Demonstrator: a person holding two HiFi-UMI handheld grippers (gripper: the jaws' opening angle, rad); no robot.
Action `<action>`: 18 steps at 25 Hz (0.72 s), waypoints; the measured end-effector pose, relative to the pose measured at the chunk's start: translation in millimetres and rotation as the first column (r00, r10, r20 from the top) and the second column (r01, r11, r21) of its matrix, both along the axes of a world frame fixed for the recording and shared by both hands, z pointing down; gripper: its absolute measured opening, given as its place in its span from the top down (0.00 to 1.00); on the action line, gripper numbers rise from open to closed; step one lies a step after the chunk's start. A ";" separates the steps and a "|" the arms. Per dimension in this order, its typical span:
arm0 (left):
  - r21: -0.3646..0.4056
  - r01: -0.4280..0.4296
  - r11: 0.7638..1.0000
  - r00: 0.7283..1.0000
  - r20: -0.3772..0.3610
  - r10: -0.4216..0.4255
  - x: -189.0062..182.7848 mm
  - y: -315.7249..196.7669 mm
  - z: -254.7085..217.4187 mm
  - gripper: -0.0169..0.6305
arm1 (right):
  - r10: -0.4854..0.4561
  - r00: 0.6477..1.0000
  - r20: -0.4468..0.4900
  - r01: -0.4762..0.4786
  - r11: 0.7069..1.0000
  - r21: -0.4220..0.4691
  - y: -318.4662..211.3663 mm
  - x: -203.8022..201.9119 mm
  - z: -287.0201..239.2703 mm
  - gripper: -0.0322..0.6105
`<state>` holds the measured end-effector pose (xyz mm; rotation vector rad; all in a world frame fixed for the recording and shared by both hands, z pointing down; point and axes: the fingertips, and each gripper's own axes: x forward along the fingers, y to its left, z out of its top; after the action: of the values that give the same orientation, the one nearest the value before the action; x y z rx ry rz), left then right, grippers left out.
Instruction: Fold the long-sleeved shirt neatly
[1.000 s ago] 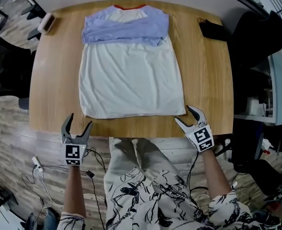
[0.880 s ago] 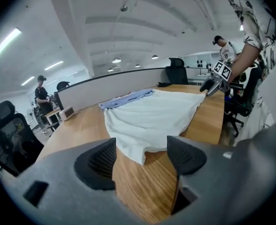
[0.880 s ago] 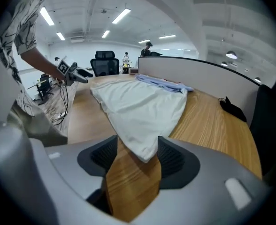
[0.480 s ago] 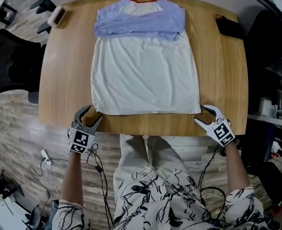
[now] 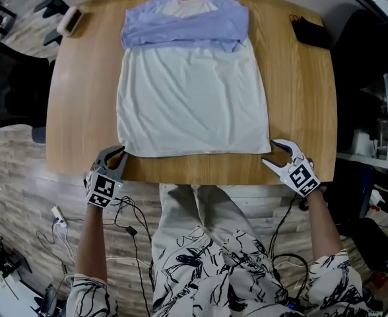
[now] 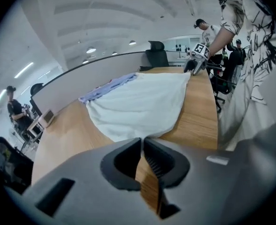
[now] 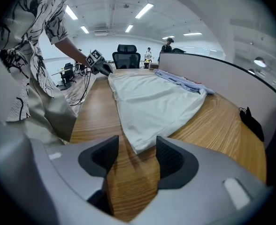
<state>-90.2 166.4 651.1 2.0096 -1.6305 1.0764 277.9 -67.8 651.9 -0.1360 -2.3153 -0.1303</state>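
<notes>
The long-sleeved shirt (image 5: 193, 98) lies flat on the wooden table (image 5: 299, 111), white body toward me, light blue sleeves (image 5: 184, 26) folded across its top. My left gripper (image 5: 117, 154) is at the hem's near left corner. Its jaws have just been closing, and in the left gripper view (image 6: 141, 143) the tips meet right at the corner of the shirt (image 6: 138, 102). My right gripper (image 5: 277, 156) stands open at the near right corner. In the right gripper view (image 7: 137, 156) the hem corner of the shirt (image 7: 139, 146) lies just ahead of the gap, untouched by the pads.
A black pouch (image 5: 309, 33) lies at the table's far right corner and a small pale device (image 5: 70, 22) at the far left. A black chair (image 5: 9, 91) stands left of the table. Cables (image 5: 125, 223) trail on the floor by my legs.
My left gripper has come down to the hem's left corner and its jaws have gone from wide apart to closed. The right gripper has stayed by the right corner.
</notes>
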 end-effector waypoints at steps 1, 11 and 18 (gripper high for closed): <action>-0.010 -0.010 1.000 1.000 0.019 0.010 0.3 0.6 1.2 0.94 | -0.009 1.000 0.000 0.009 1.000 0.012 0.3 -0.6 -0.4 0.54; -0.012 -0.004 1.000 0.998 0.066 0.005 -5.9 1.1 -17.9 0.95 | -0.118 0.993 0.020 0.115 0.989 0.098 -0.3 -9.7 -2.3 0.69; -0.016 0.018 1.000 0.999 0.038 -0.017 -6.6 -2.7 -17.4 0.95 | -0.168 0.986 0.019 0.169 0.979 -0.113 -2.8 -8.2 5.9 0.82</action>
<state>-96.8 163.7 633.8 1.9726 -1.6499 1.1240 269.7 -70.6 657.8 -0.3907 -2.3183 -0.0842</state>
